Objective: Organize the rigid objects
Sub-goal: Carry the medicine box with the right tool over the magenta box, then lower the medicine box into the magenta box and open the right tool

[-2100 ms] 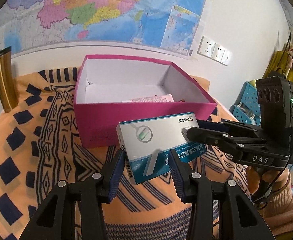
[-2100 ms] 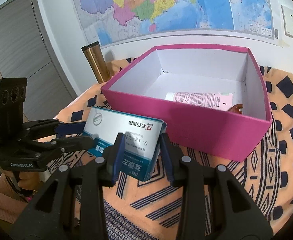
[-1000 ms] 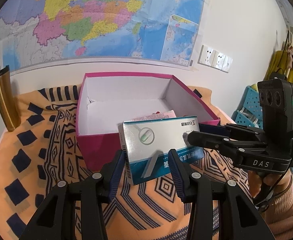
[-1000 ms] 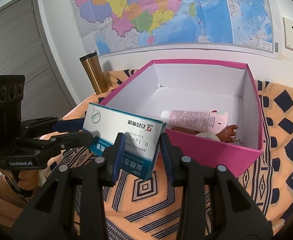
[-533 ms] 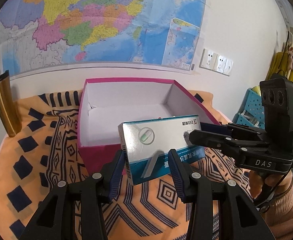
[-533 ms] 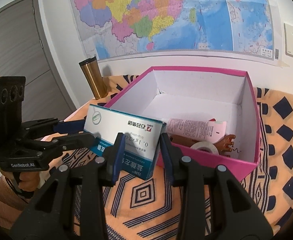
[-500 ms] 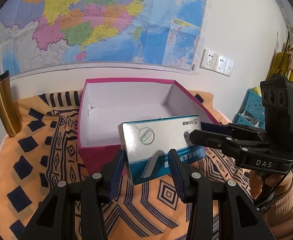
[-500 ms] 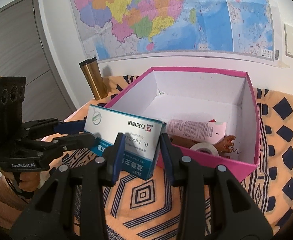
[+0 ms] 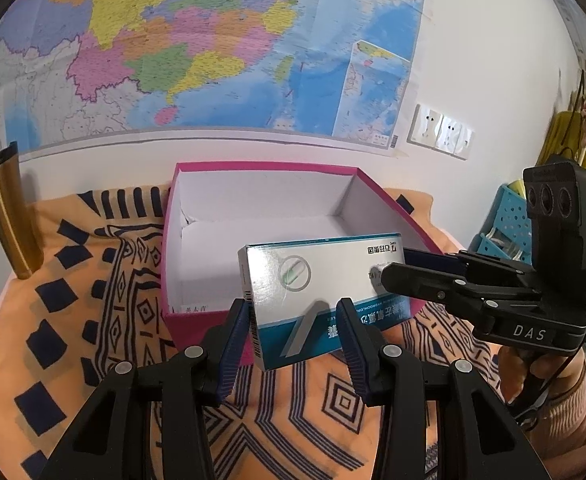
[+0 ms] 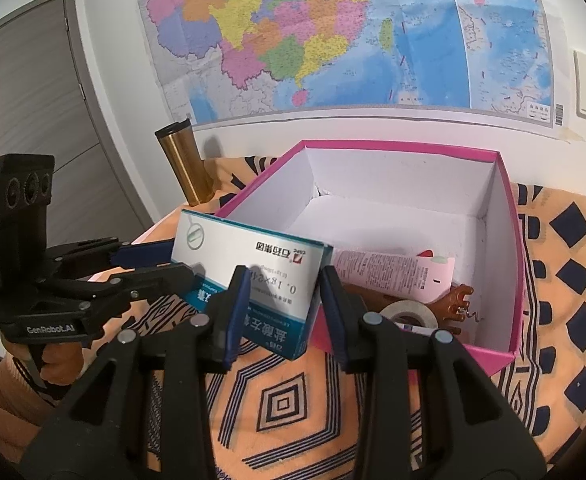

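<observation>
Medicine box [image 9: 325, 280] held aloft over near rim of pink box [image 9: 261, 196], clamped at one end by left gripper [image 9: 295, 340], at other by right gripper [image 10: 281, 304] (pink tube [image 10: 393, 276] inside).

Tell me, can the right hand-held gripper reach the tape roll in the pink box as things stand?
Probably not: the right hand-held gripper is shut on the medicine box, so it isn't free. The tape roll lies uncovered inside the pink box.

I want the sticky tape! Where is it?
In the right wrist view, the tape roll lies inside the pink box, at its near right end, beside the pink tube and just behind the right gripper's finger.
</observation>
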`<move>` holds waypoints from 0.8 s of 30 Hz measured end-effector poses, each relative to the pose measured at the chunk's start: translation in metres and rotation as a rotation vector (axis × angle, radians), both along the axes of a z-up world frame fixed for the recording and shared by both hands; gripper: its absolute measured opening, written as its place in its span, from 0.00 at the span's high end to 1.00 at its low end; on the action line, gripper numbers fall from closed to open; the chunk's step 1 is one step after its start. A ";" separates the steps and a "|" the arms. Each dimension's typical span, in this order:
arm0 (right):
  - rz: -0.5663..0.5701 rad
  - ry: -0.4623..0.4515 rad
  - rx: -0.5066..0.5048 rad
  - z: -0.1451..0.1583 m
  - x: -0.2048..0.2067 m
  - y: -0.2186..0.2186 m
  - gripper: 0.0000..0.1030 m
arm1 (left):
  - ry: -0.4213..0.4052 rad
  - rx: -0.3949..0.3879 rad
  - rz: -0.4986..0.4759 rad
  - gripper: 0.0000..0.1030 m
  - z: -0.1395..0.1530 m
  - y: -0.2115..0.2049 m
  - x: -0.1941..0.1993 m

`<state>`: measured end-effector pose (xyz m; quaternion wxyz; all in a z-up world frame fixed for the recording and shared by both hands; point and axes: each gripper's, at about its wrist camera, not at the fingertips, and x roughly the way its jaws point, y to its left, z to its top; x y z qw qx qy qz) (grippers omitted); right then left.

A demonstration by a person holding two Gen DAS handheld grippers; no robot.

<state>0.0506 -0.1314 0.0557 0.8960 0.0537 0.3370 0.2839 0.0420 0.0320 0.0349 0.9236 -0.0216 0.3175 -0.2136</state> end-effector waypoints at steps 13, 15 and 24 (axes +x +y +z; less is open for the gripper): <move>-0.010 -0.009 0.004 0.006 0.013 0.001 0.62 | -0.013 0.009 0.012 0.57 0.003 0.002 0.013; -0.009 -0.009 0.004 0.006 0.015 0.001 0.62 | -0.013 0.011 0.016 0.57 0.003 0.003 0.015; -0.012 0.000 0.010 0.005 0.024 0.004 0.62 | -0.007 0.011 0.030 0.57 0.002 0.006 0.026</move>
